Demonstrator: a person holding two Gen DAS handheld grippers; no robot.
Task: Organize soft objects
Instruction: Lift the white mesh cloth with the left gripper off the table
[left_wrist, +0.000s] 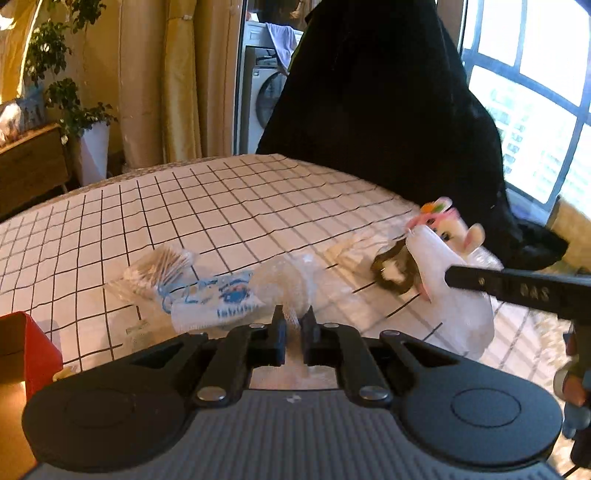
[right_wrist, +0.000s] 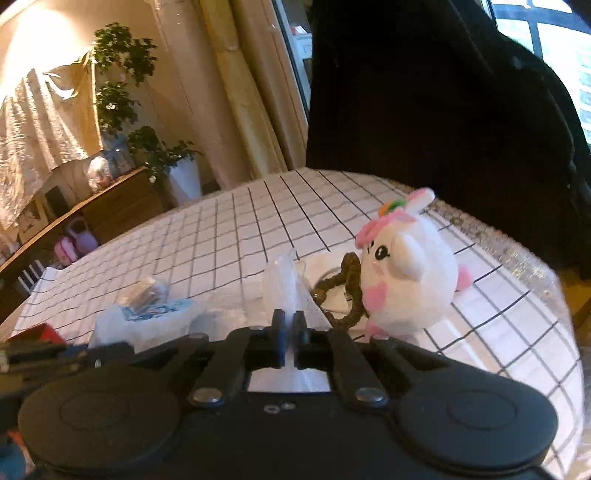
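A white plush toy (right_wrist: 406, 269) with pink cheeks and a flower on its head stands on the checked tablecloth (right_wrist: 229, 236); in the left wrist view the plush toy (left_wrist: 448, 227) is partly hidden. My left gripper (left_wrist: 294, 319) is shut on a white mesh bag (left_wrist: 284, 284) with blue print. My right gripper (right_wrist: 289, 323) is shut on a white translucent bag (right_wrist: 286, 284) just left of the toy; in the left wrist view its finger (left_wrist: 517, 286) pinches that bag (left_wrist: 450, 295). A dark brown scrunchie (right_wrist: 347, 291) lies against the toy.
A packet of cotton swabs (left_wrist: 162, 267) lies left of the mesh bag. A red box (left_wrist: 33, 350) stands at the table's near left edge. A black coat (left_wrist: 380, 92) hangs behind the table. A wooden sideboard (right_wrist: 92, 218) and potted plants stand far left.
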